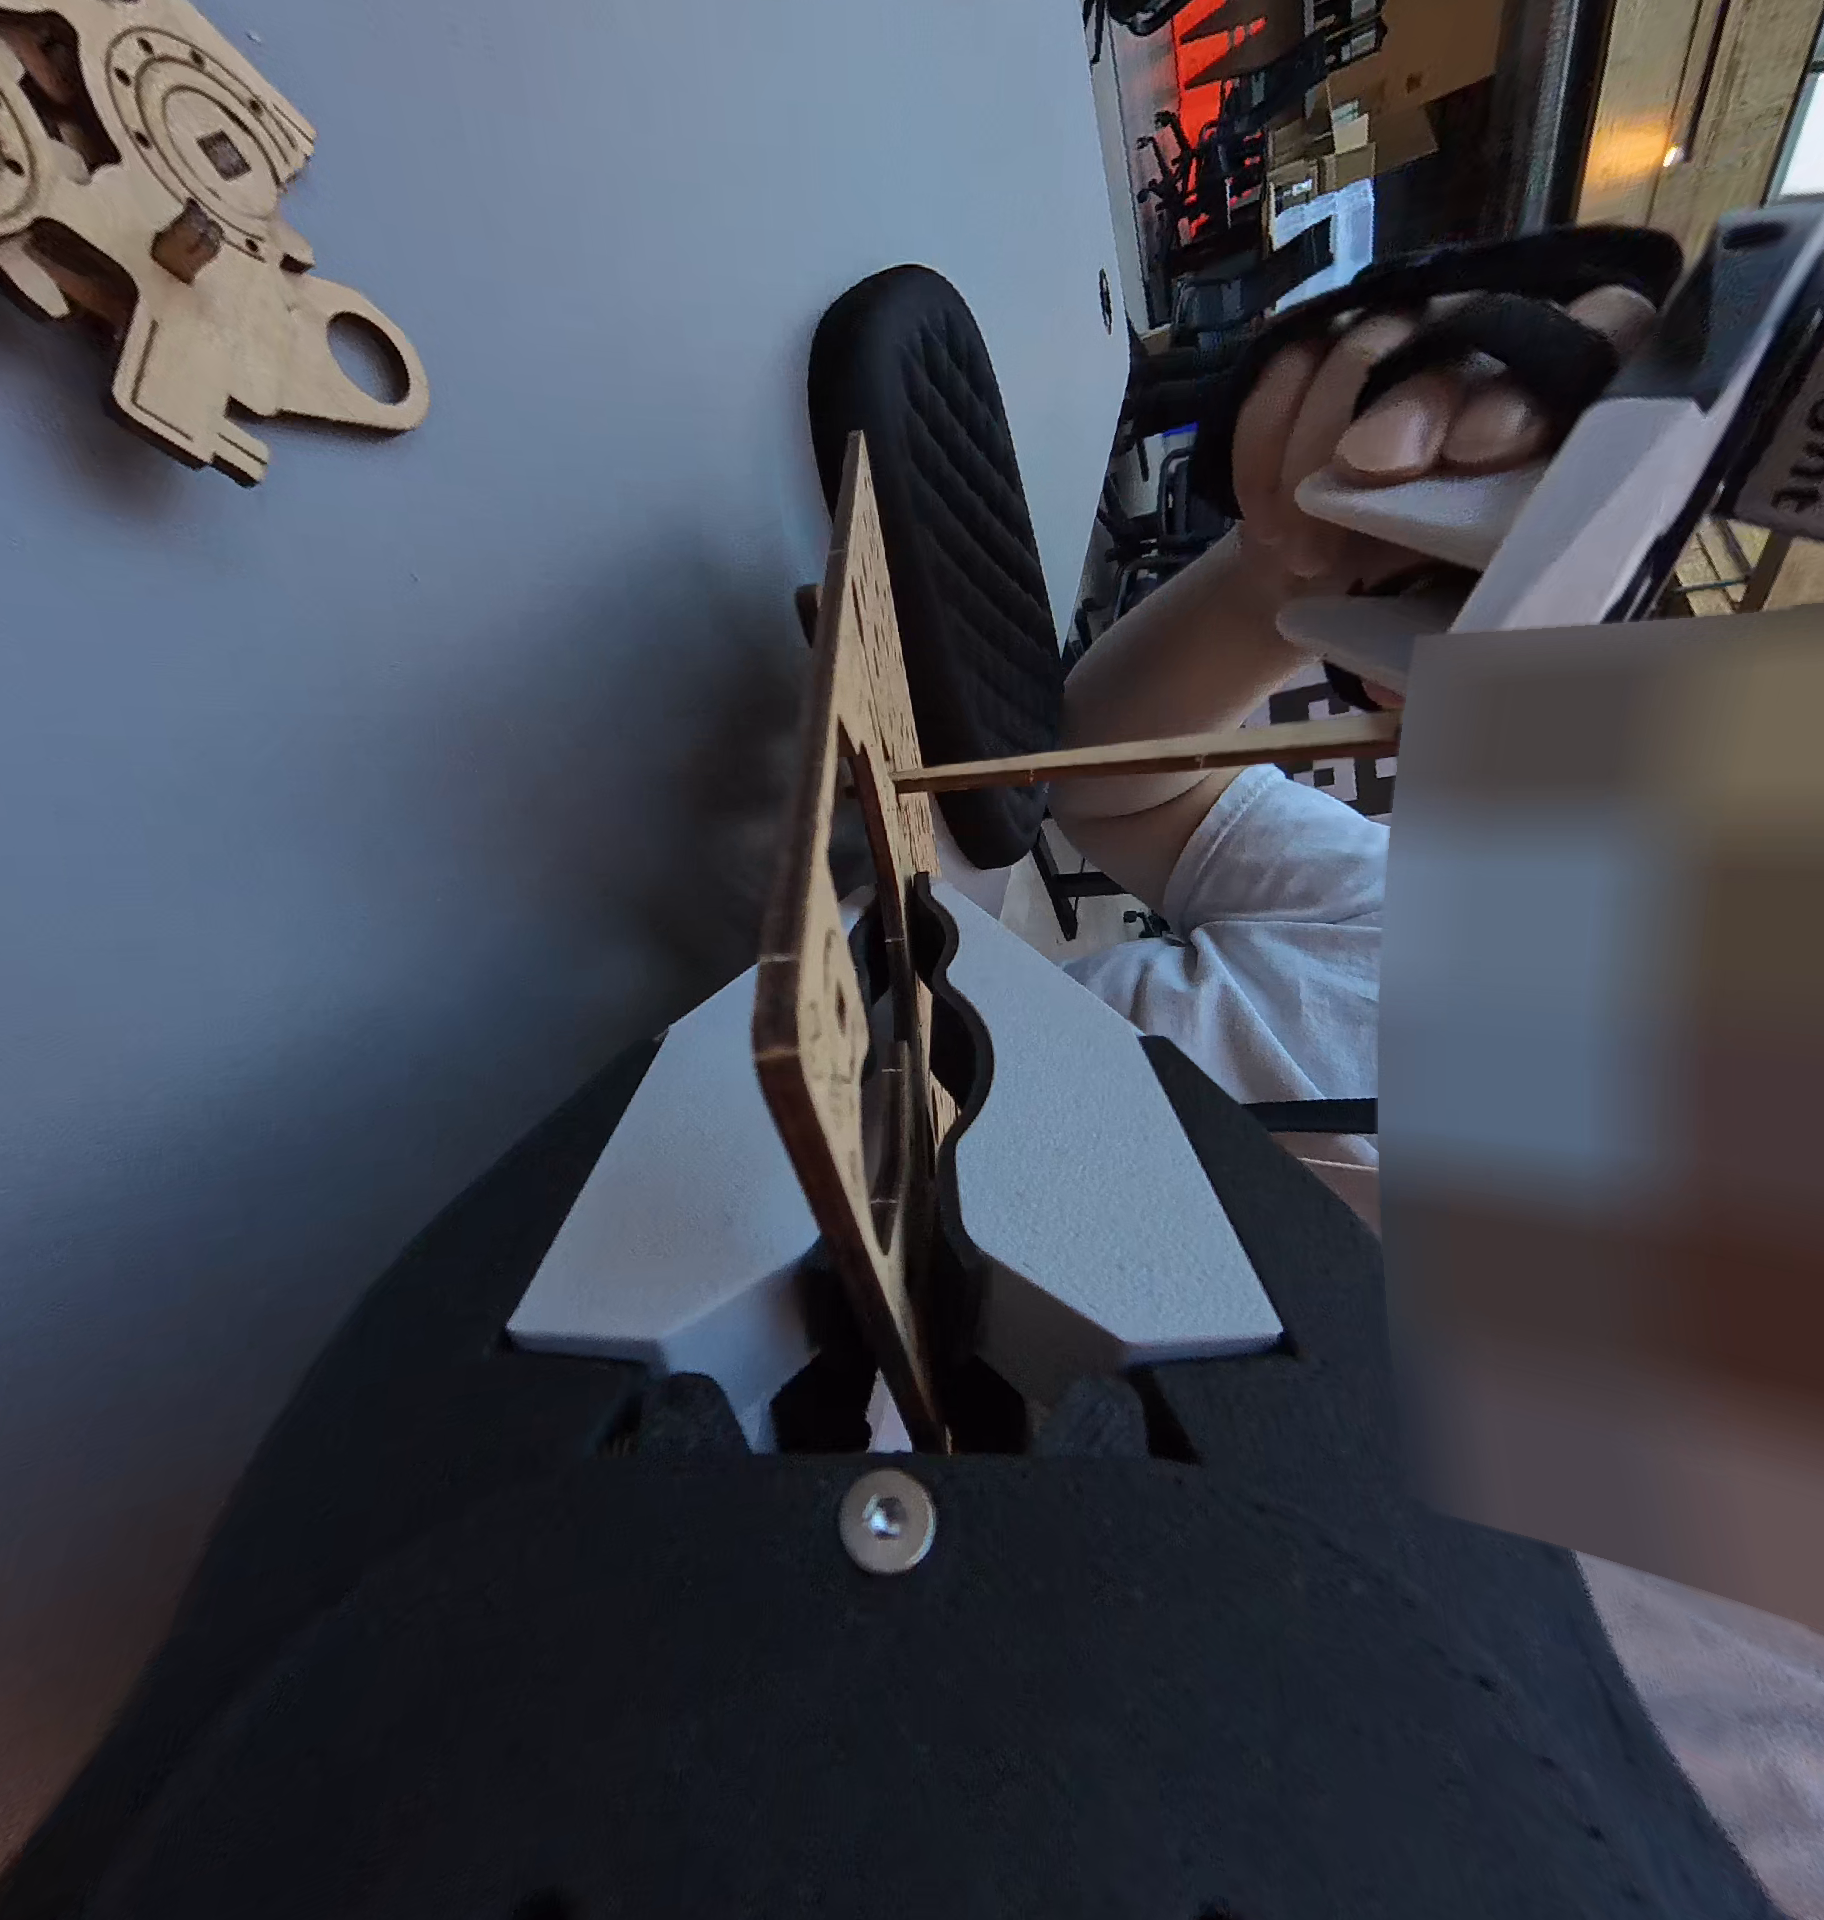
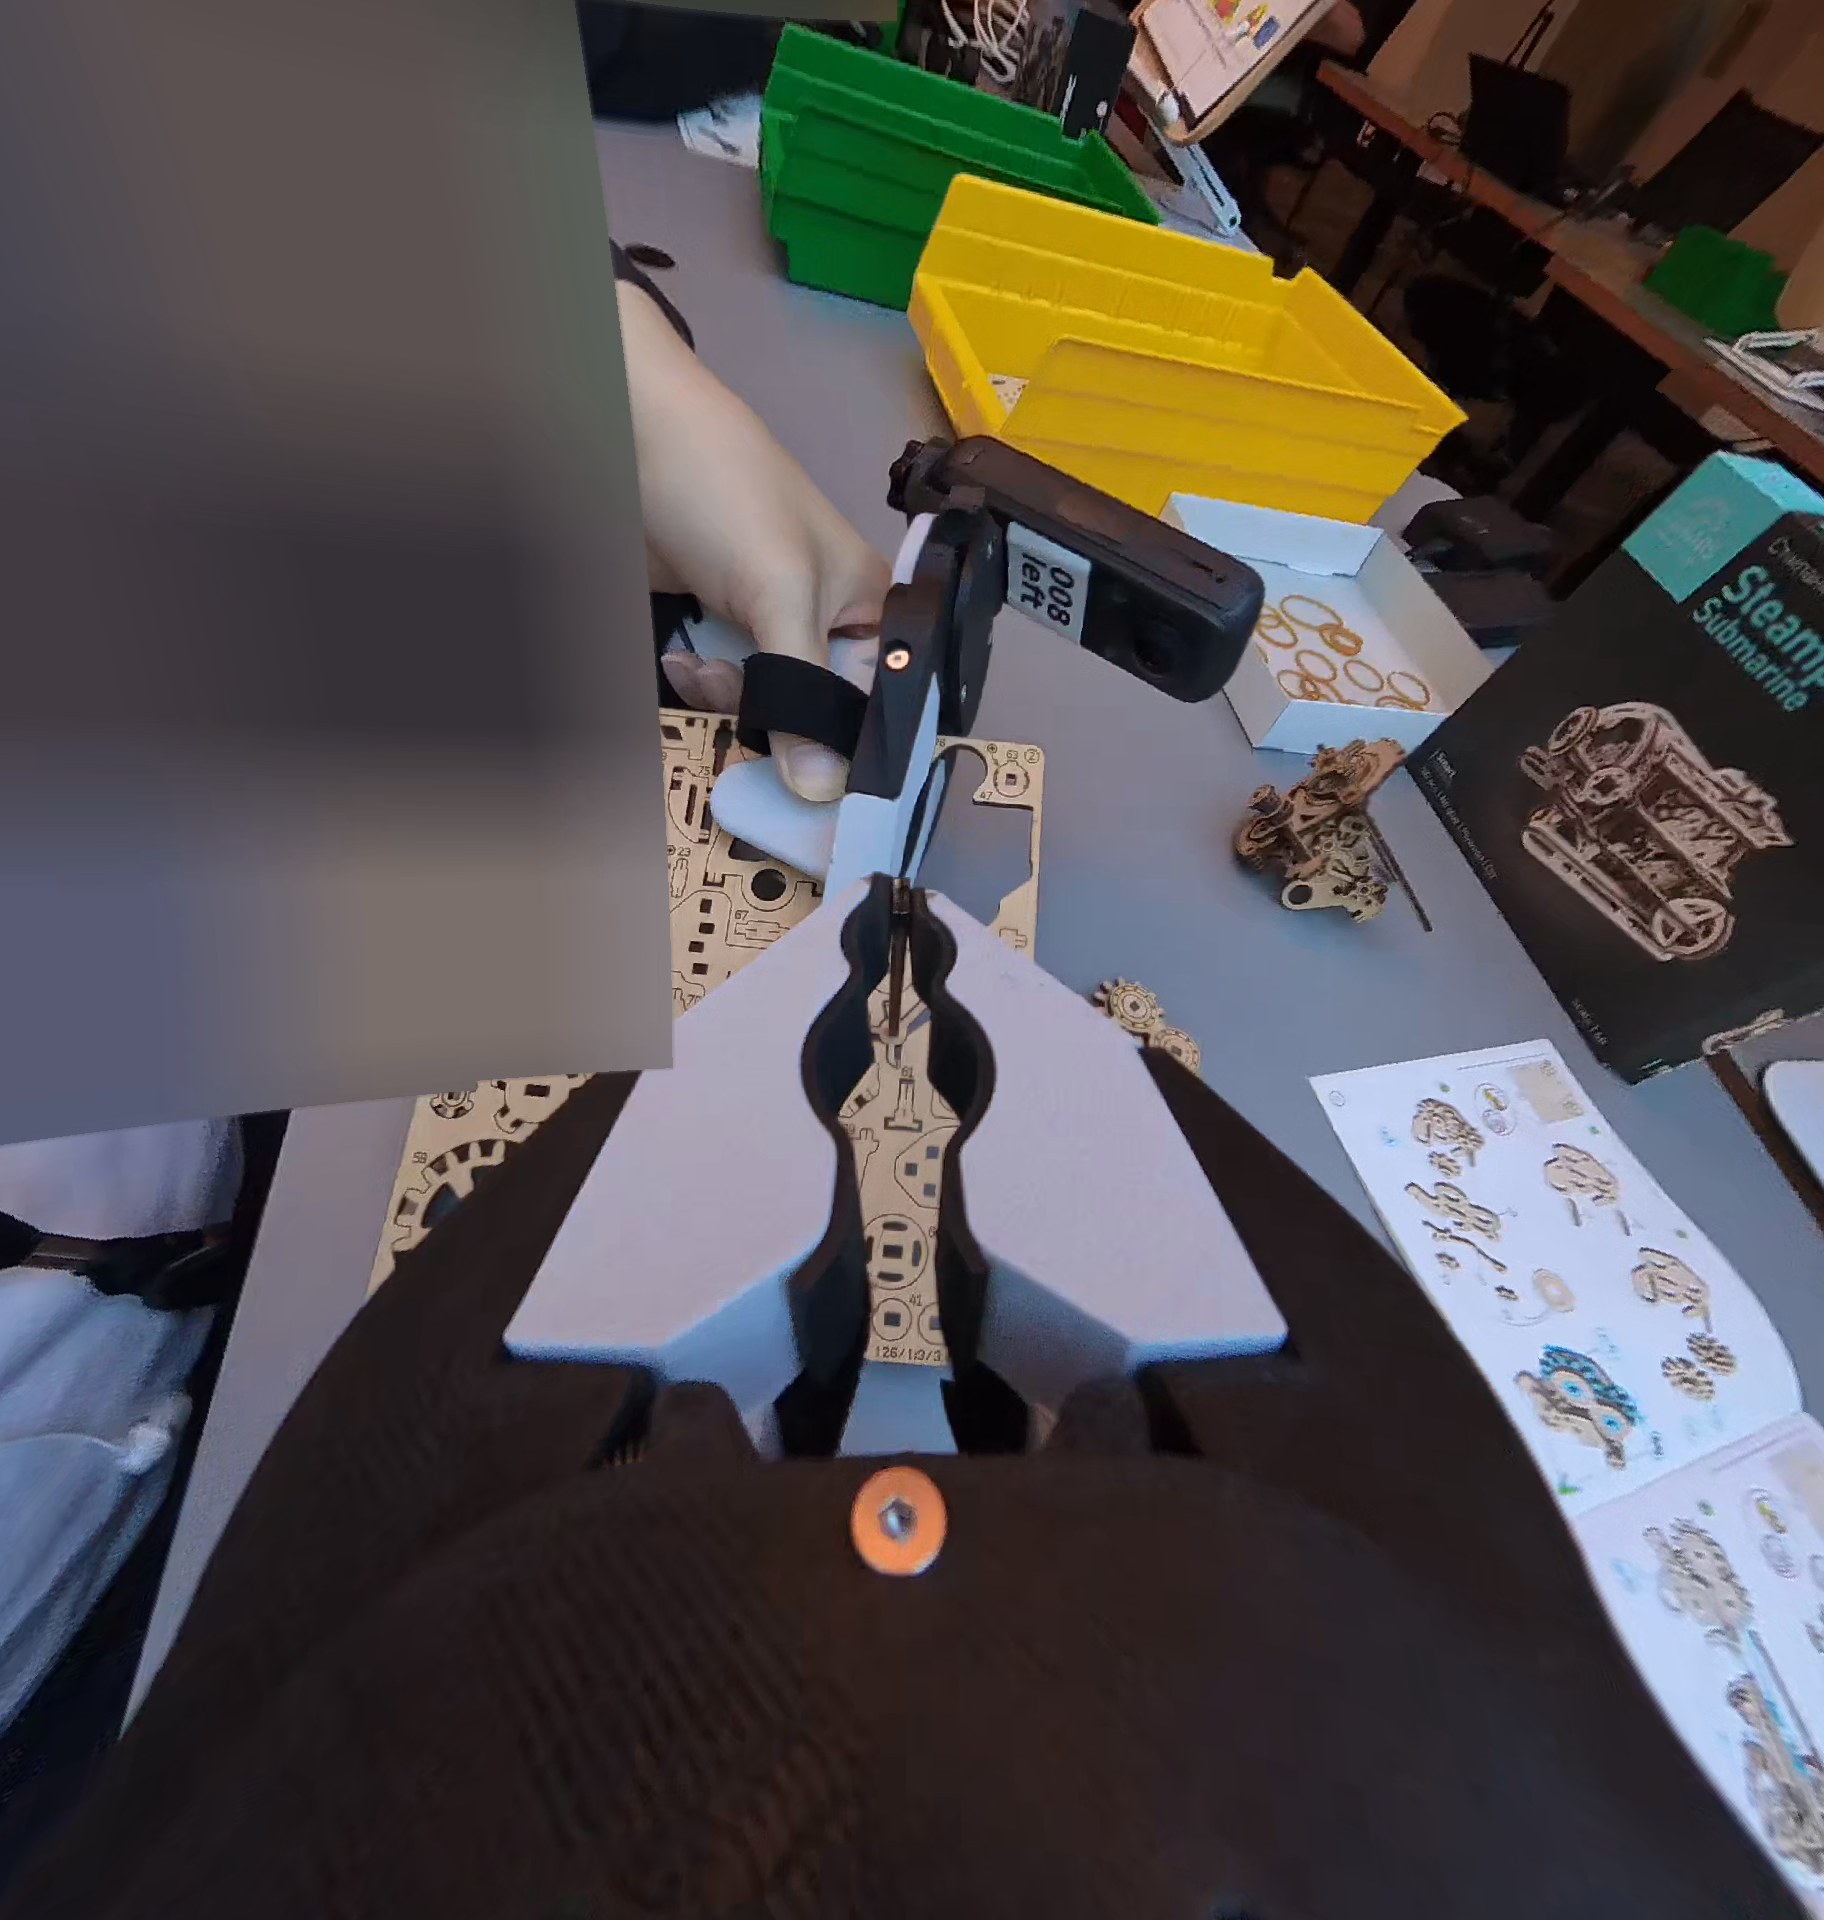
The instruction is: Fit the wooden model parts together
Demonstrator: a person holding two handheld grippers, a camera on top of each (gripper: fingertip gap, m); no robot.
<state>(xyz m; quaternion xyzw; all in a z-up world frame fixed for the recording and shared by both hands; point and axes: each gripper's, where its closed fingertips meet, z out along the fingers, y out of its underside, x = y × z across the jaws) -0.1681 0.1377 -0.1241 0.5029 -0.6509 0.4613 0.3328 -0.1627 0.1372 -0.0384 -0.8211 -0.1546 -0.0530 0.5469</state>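
Observation:
My left gripper (image 1: 872, 935) is shut on a laser-cut wooden sheet (image 1: 877, 644) and holds it edge-on above the grey table (image 1: 368, 831). A thin flat wooden part (image 1: 1147, 758) meets the sheet at a cut-out and runs right toward the right gripper's body (image 1: 1666, 416). My right gripper (image 2: 895, 899) is shut on that thin part (image 2: 900, 966), seen edge-on at its fingertips. Just beyond it, the left gripper (image 2: 913, 831) holds the sheet (image 2: 1001, 790). A part-built wooden model (image 2: 1313, 831) stands on the table to the right, and it also shows in the left wrist view (image 1: 160, 208).
Yellow bins (image 2: 1199, 343) and green bins (image 2: 887, 156) stand at the back. A white box of rubber bands (image 2: 1334, 644), the dark kit box (image 2: 1666, 779), an instruction sheet (image 2: 1562, 1299) and loose wooden gears (image 2: 1147, 1018) lie to the right. A person's hands hold both grippers. Some 9 cm of space lies between my two pairs of fingers. The part-built wooden model (image 2: 1313, 831) is about 25 cm from both grippers' fingertips.

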